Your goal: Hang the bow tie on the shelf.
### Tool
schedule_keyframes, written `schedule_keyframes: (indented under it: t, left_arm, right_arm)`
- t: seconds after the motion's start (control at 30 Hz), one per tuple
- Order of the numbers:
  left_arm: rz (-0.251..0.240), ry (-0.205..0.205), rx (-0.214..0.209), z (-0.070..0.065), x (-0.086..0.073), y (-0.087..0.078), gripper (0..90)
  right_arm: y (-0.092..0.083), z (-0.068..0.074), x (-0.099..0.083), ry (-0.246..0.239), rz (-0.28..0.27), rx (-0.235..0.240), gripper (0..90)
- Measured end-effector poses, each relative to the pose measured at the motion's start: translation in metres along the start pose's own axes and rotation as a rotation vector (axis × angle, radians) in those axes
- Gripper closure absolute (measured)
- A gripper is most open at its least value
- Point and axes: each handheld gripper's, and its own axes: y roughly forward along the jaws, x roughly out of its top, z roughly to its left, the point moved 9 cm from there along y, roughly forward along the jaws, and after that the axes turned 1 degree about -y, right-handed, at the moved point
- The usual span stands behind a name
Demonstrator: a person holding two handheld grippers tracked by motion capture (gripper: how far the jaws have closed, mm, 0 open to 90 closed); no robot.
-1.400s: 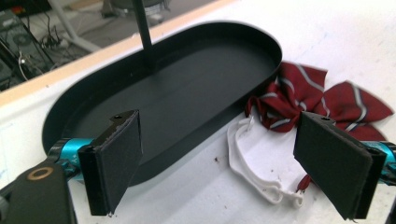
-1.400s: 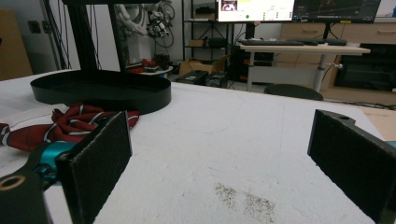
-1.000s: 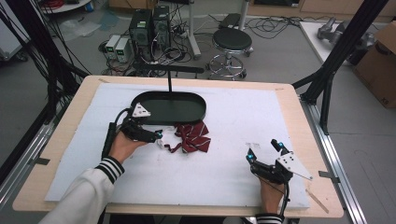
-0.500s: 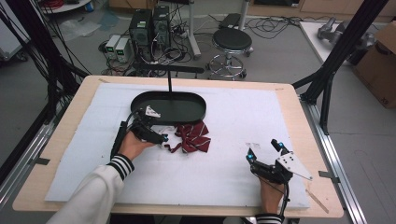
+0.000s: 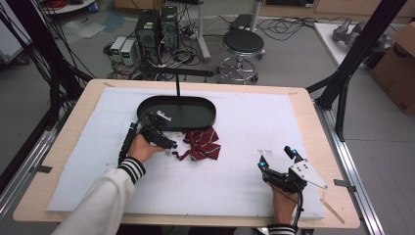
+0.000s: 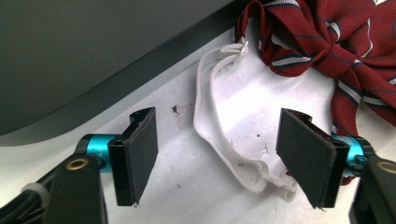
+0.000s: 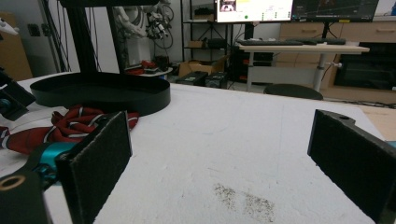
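left gripper view looks down on a white elastic strap (image 6: 219,126) lying in loose loops on the worktop (image 6: 187,186), tied to a dark red striped bow tie (image 6: 336,51) just beside a black oval tray (image 6: 70,60). the left hand-held gripper (image 6: 231,156) has just been closing its jaws, yet they stand spread, with the strap between them and the pads not pressing it. the strap and bow tie look light, soft and floppy; a pinch on the bunched loops should lift both, though the thin band could slip out. in the high view the tray (image 5: 147,105) looks bare inside. the right hand-held gripper (image 5: 277,157) rests spread wide, well apart, holding nothing.
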Motion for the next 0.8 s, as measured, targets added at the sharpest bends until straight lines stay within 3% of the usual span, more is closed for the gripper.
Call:
schedule_keyframes:
  t: [0.33,0.8]
  left_arm:
    - [0.067,-0.028,-0.003,0.0009,0.0017,0.0001,42.7]
    - [0.132,-0.037,0.003,-0.0017,0.0022,0.0075,48.9]
  right_arm:
    - [0.0002,-0.0011,0.0005,-0.004,-0.005,-0.003,5.3]
    - [0.0,-0.0013,0.0002,0.002,-0.003,-0.003,5.3]
